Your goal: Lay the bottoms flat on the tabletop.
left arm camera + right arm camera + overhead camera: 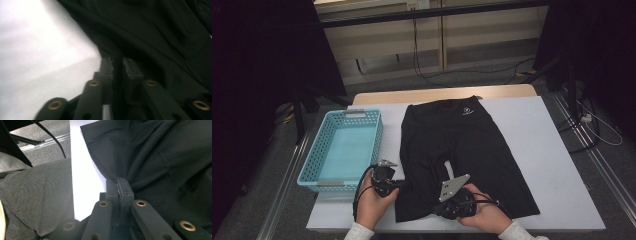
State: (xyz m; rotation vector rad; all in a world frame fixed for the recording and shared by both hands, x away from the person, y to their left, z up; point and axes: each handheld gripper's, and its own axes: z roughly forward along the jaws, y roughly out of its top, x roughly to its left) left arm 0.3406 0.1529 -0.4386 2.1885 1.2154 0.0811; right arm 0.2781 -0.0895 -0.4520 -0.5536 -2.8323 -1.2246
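A light blue perforated plastic basket (343, 150) stands on the white table (552, 165) at its left edge. Black cables (422, 60) trail over the grey floor (492, 67) behind the table.

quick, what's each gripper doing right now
left gripper: nearly closed on the edge of the black shorts.
right gripper: closed, pinching the hem of the shorts.

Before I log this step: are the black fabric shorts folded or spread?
Spread: the black fabric shorts lie flat on the white table, waistband far, both legs showing.
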